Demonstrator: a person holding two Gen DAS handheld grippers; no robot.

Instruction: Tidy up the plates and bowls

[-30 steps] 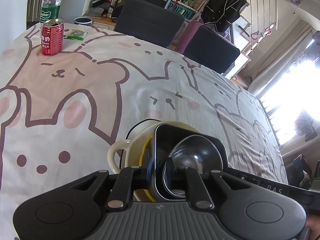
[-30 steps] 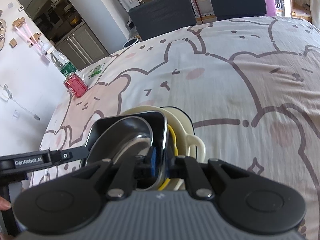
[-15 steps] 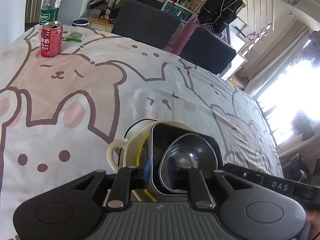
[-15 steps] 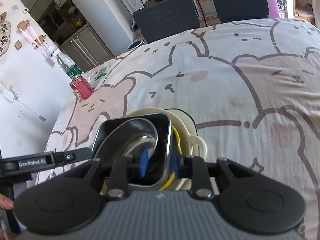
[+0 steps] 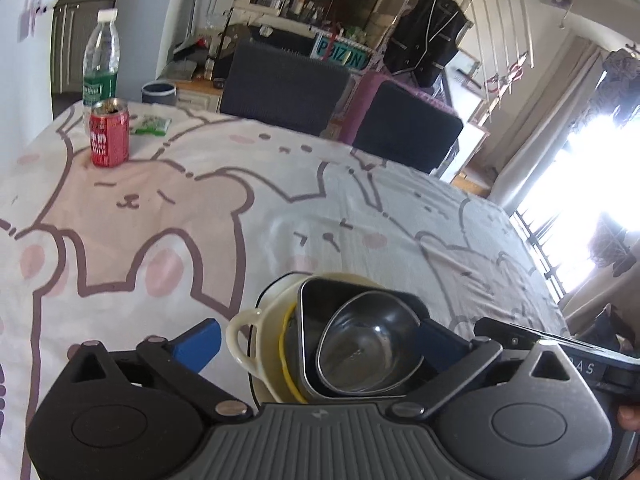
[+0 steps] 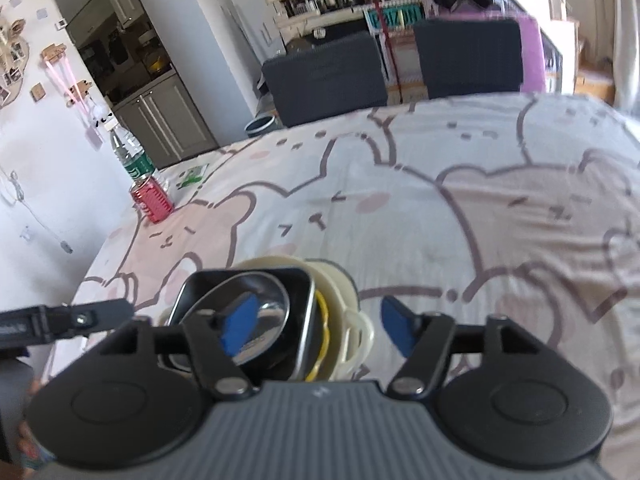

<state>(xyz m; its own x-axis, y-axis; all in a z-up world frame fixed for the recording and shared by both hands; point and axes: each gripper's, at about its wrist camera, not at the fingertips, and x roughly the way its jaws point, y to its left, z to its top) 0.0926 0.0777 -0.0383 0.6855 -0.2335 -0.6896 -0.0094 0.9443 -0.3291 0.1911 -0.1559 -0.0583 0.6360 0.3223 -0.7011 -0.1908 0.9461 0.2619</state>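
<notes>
A stack of dishes sits on the bear-print tablecloth (image 5: pixel 200 220): a cream bowl with a handle (image 5: pixel 260 328) at the bottom, a yellow rim inside it, a black square dish (image 5: pixel 316 292), and a shiny steel bowl (image 5: pixel 368 344) on top. My left gripper (image 5: pixel 316 340) is open, its blue fingers wide on either side of the stack. In the right wrist view the same stack shows, with the steel bowl (image 6: pixel 264 300) and cream bowl (image 6: pixel 336 280). My right gripper (image 6: pixel 316 328) is open, with the left finger over the steel bowl and the right finger beside the cream handle.
A red drink can (image 5: pixel 109 132), a water bottle (image 5: pixel 100 60) and a green packet (image 5: pixel 152 124) stand at the table's far left corner. Two dark chairs (image 5: pixel 280 88) sit behind the far edge. The can also shows in the right wrist view (image 6: pixel 154 200).
Both grippers opened: they were shut on the stack's rims and now their fingers are spread wide. Both have pulled back and risen slightly; the stack stays on the table.
</notes>
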